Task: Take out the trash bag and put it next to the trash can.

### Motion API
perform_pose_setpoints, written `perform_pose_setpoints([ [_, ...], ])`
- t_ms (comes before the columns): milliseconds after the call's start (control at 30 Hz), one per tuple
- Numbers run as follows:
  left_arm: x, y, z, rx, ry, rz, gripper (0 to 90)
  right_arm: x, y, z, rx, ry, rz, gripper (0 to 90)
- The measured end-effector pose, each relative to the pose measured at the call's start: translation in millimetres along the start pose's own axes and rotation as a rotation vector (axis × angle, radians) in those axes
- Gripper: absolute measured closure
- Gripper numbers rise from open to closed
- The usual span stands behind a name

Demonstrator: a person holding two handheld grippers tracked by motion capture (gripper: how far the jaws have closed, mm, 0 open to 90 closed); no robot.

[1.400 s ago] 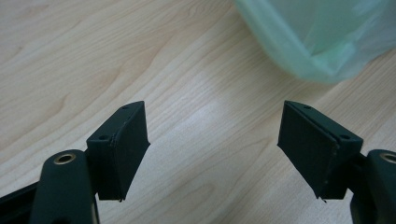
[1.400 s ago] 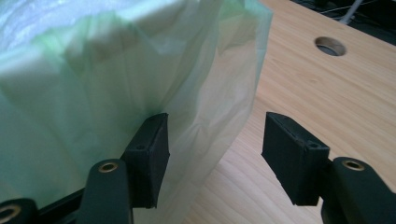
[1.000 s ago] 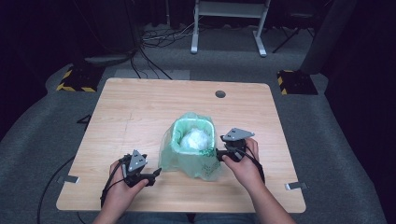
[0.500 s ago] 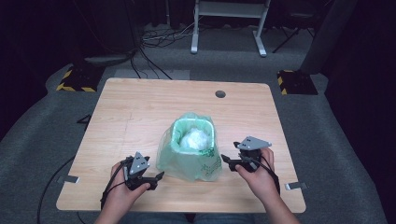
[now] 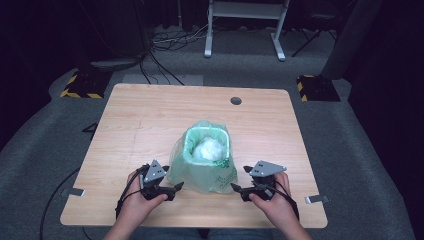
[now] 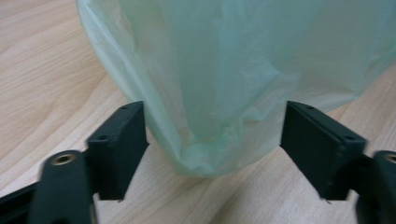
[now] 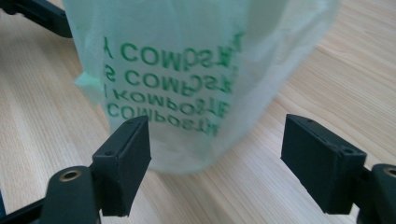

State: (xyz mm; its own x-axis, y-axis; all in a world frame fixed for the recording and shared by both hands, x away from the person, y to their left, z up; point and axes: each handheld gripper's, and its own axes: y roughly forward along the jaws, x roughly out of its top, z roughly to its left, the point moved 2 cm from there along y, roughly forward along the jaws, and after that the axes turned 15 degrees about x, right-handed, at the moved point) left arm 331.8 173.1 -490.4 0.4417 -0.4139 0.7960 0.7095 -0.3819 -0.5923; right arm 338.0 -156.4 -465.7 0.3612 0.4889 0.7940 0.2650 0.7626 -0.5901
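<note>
The small bin lined with a green bag stands near the front of the wooden table, between the two grippers — the left gripper just beside its lower left, the right gripper just beside its lower right, both pointing in toward it. A white crumpled lump lies inside the bag. In the left gripper view the jaws stand wide, and the bag's loose lower fold hangs just ahead of the gap, clear of both pads as far as can be seen. In the right gripper view the jaws have just been opening and now stand wide — the bag's printed side sits ahead of them and toward the left pad, nothing clamped between them.
</note>
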Motion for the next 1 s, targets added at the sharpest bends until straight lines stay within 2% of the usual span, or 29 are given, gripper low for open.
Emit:
perform_pose_setpoints([
  [67,-0.5,2.6,1.3,-0.02,-0.019,0.007,36.7,2.2,8.6,0.5,0.011,-0.013,-0.003,27.2],
  [100,-0.2,2.8,1.9,-0.038,-0.025,0.013,47.7,3.1,11.7,0.4,0.017,-0.021,-0.004,31.5],
  [133,0.7,2.2,2.6,-0.043,-0.026,0.01,57.9,3.9,13.6,0.5,0.025,-0.027,-0.001,38.9],
  [233,4.4,-4.0,2.4,-0.053,-0.001,-0.007,76.4,5.5,13.2,1.4,0.056,-0.032,0.002,65.3],
  [300,6.9,-10.9,0.6,-0.066,0.012,-0.012,86.7,6.8,9.4,4.0,0.07,-0.049,0.0,73.8],
  [367,9.7,-18.7,-0.9,-0.066,0.034,-0.016,89.5,7.9,4.2,7.2,0.084,-0.056,-0.006,82.7],
  [467,14.0,-30.8,-2.5,-0.057,0.055,-0.03,89.9,10.0,-4.7,11.2,0.09,-0.062,-0.013,89.3],
  [667,24.2,-48.4,-2.1,-0.053,0.056,-0.067,90.0,17.8,-21.0,19.0,0.078,-0.087,-0.038,90.0],
  [1000,52.5,-76.1,4.8,-0.025,0.076,-0.144,90.0,42.4,-47.8,26.8,0.026,-0.15,-0.089,90.0],
])
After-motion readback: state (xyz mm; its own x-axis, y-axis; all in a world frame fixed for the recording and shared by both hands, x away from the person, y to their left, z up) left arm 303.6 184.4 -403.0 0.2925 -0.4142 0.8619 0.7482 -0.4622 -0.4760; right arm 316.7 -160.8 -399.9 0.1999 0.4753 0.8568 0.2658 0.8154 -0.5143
